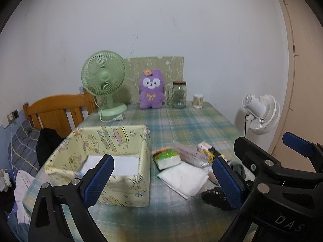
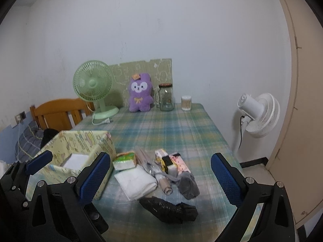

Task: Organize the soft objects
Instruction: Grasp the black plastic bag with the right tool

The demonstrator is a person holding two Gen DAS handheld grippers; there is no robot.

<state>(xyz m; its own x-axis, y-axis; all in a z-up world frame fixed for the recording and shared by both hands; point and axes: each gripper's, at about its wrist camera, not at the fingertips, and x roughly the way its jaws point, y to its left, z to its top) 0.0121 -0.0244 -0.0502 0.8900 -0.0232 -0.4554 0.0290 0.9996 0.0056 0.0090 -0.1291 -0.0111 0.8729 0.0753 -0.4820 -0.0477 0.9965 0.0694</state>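
The left gripper (image 1: 163,177) has its jaws spread wide and empty, above the near part of the worktop (image 1: 193,125); one blue pad overlaps the fabric box (image 1: 125,189), the other the right end of the pile. The letters "DAS" show on its black frame. The right gripper (image 2: 161,175) likewise has its jaws wide apart with nothing between them, framing the soft things.

Between them lies a folded white cloth (image 2: 135,181), flat, its long axis running from near left to far right. Touching its far edge is a green tissue pack (image 2: 124,161); its print is too blurred to read. Nearer lies a black sock (image 2: 169,209), long axis across the view. A grey sock (image 2: 187,183) and a beige roll (image 2: 165,185) point away from the camera, beside two small printed packs (image 2: 171,161). The box, open-topped, holds something white (image 1: 125,165).

At the far edge a purple plush (image 1: 151,90) sits upright facing the cameras, between a green fan (image 1: 104,76) and a glass jar (image 1: 179,96).
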